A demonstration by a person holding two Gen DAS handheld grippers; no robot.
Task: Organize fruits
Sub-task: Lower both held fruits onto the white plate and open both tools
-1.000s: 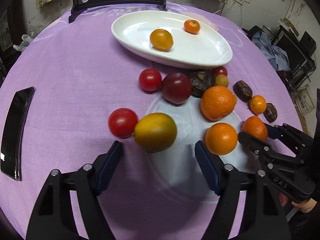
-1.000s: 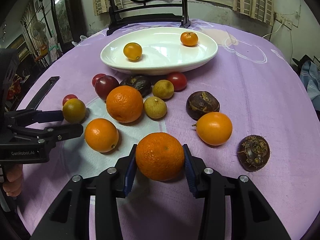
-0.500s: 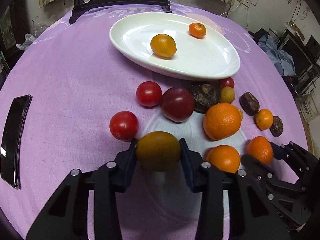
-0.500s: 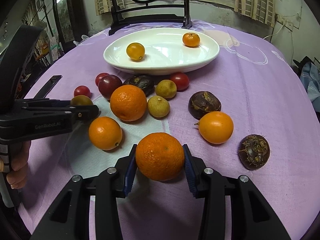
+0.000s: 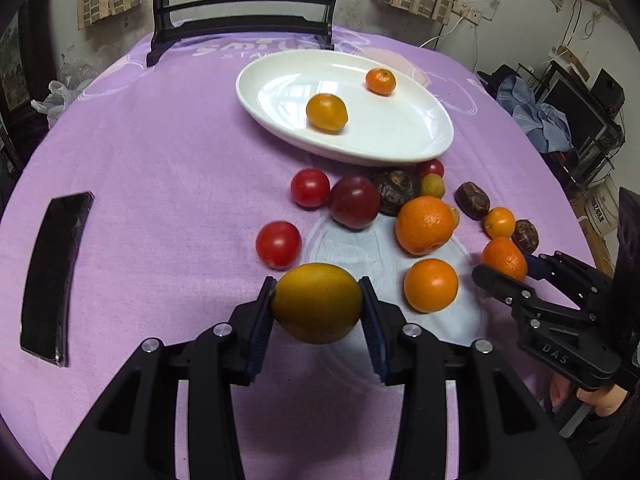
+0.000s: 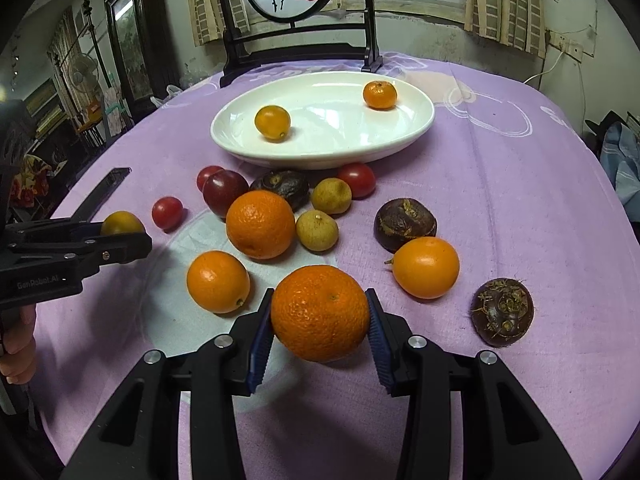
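Left wrist view: we clamp a yellow-green fruit (image 5: 316, 303) in our left gripper (image 5: 317, 320), while our right gripper (image 6: 320, 326) squeezes an orange (image 6: 320, 312).

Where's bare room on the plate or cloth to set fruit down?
White oval plate: its middle is bare between the yellow-orange fruit and small mandarin. Purple tablecloth is bare between the black phone and red tomatoes. Crowded just below the plate's near rim.
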